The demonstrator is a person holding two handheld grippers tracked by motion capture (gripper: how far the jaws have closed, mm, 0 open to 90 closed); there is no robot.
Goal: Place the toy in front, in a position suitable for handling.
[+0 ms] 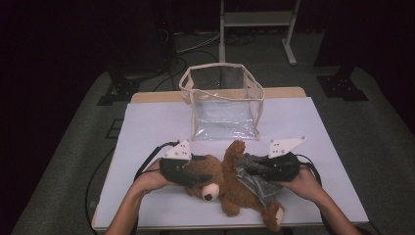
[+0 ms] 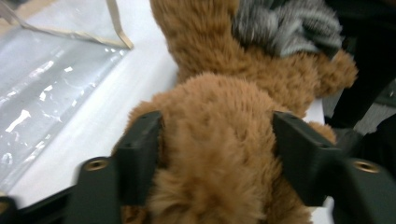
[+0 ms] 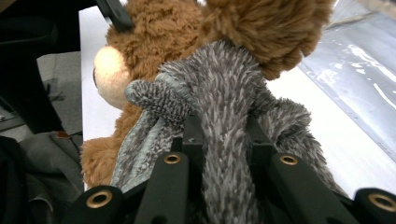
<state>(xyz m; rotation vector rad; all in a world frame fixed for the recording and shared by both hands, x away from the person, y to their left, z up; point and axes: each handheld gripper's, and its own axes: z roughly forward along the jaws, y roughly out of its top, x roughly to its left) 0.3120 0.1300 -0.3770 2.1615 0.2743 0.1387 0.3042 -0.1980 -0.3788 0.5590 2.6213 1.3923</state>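
Between the left gripper's [image 1: 188,172] fingers [image 2: 140,154] a brown bear [image 1: 220,183] is lying on the counter [image 1: 151,127], its furry body sitting in the gap while the fingers are standing partly apart at either flank, touching the fur; whether they are pressing it is hard to tell. Just beyond those fingers, in the left gripper view, the bear's limb is reaching toward a clear bag [image 2: 42,88] off to their left. Across the bear, the right gripper [image 1: 264,171] is coming in from the other side, and its fingers [image 3: 194,140] are clamped together on a fold of grey cloth [image 3: 224,93] that is draped over the bear. Ahead of the right fingers the cloth is bunching up against the bear's brown fur, with the pale muzzle [image 3: 109,74] off to their left. Beyond both grippers, in the high view, the bag [image 1: 222,100] is standing upright and open-topped on the counter, near the bear's raised paw.
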